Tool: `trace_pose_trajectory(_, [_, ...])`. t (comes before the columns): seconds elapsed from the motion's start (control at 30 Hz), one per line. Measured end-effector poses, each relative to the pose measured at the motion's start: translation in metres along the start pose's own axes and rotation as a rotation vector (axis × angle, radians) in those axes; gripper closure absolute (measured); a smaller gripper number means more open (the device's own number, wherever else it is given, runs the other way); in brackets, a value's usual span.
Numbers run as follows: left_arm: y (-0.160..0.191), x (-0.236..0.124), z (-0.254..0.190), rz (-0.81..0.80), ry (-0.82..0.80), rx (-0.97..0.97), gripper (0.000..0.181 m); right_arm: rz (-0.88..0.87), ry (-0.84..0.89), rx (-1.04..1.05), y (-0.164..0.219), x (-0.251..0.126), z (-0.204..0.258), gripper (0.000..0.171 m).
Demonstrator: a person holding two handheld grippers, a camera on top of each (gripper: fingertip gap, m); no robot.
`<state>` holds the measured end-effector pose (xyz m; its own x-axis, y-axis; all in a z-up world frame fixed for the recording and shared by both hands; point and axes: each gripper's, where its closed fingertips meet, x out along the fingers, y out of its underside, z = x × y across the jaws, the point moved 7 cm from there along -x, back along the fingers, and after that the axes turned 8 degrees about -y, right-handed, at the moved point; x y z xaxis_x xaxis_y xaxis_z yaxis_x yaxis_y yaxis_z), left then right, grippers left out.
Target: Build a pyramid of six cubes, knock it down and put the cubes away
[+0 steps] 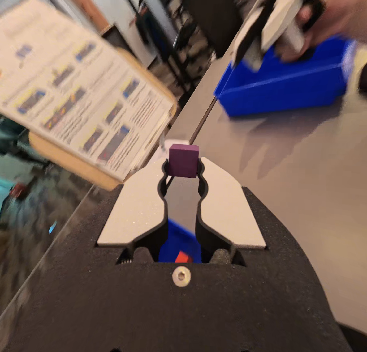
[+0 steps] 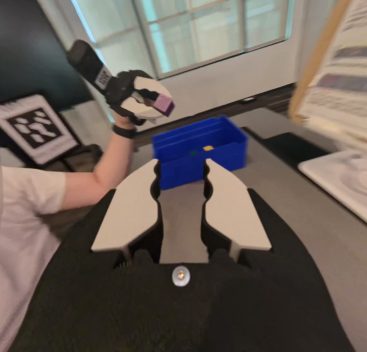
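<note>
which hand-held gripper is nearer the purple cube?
Left. The left hand-held gripper is shut on the purple cube, held up in the air. The right hand-held gripper is open, empty, apart from it, facing the blue bin.

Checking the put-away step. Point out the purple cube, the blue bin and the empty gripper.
purple cube [image 1: 183, 161], left wrist view, on its front face between the fingertips.
blue bin [image 2: 200, 169], right wrist view, on its near outer wall.
right gripper [image 2: 181, 170], right wrist view, midway between its open fingertips.

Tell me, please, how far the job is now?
Late stage, probably. Done: a yellow cube and a green cube lie in the blue bin. In hand: the left gripper holds a purple cube. The right gripper is open. Remaining cubes are unseen.
</note>
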<state>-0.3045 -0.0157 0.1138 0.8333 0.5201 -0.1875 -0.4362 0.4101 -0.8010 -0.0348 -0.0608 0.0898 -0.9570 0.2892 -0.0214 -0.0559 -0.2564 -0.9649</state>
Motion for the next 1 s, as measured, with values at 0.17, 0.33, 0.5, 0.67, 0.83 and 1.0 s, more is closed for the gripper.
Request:
trace_pose_trajectory(0.17, [-0.045,0.016,-0.046,-0.193,0.151,0.012,0.154,-0.074,-0.32,0.289,0.016,0.049,0.017,0.117])
trace_pose_trajectory(0.33, [-0.055,0.029,-0.07,-0.204,0.186,0.056,0.154,-0.139,-0.48,0.383,0.019,0.062,0.029,0.117])
trace_pose_trajectory(0.5, [-0.056,0.033,-0.077,-0.204,0.218,0.056,0.154,-0.197,-0.505,0.425,0.018,0.062,0.027,0.12])
trace_pose_trajectory(0.67, [-0.056,0.029,-0.075,-0.197,0.22,0.065,0.154,-0.172,-0.462,0.404,0.02,0.061,0.023,0.121])
trace_pose_trajectory(0.83, [-0.055,0.026,-0.071,-0.194,0.207,0.067,0.154,-0.169,-0.446,0.385,0.017,0.057,0.023,0.121])
trace_pose_trajectory(1.0, [-0.053,0.028,-0.072,-0.173,0.213,0.071,0.154,-0.156,-0.404,0.374,0.016,0.052,0.018,0.12])
